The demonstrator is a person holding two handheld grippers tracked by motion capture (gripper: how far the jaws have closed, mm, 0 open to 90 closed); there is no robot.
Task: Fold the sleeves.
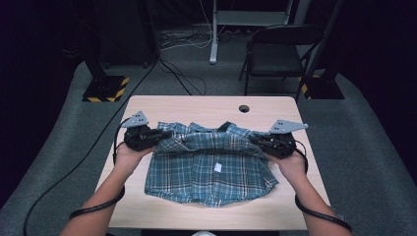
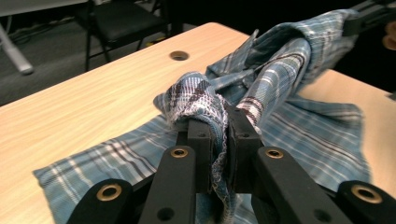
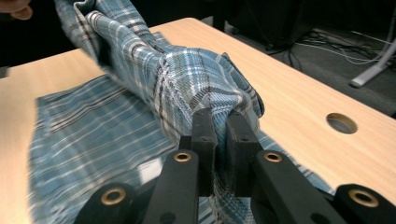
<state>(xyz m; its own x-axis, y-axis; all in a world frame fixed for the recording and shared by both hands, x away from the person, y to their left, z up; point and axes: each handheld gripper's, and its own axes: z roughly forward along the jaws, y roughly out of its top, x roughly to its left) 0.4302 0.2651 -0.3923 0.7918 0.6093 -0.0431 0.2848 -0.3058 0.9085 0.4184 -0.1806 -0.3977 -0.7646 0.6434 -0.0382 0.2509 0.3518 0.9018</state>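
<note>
Blue plaid shirt (image 1: pixel 211 164) lies on a wooden desk (image 1: pixel 147 105); left claw (image 1: pixel 160 134) and right claw (image 1: pixel 255 141) each clamp a far edge, lifting it off the desk.

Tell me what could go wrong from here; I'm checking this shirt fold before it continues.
1. The left tongs pinch only a frayed bunch of the plaid shirt, so the cloth might slip out.
2. The right tongs grip a similar small bunch; if one side lets go, the fold would likely land crooked.
3. The shirt's near hem lies on the table and may drag and bunch.
</note>
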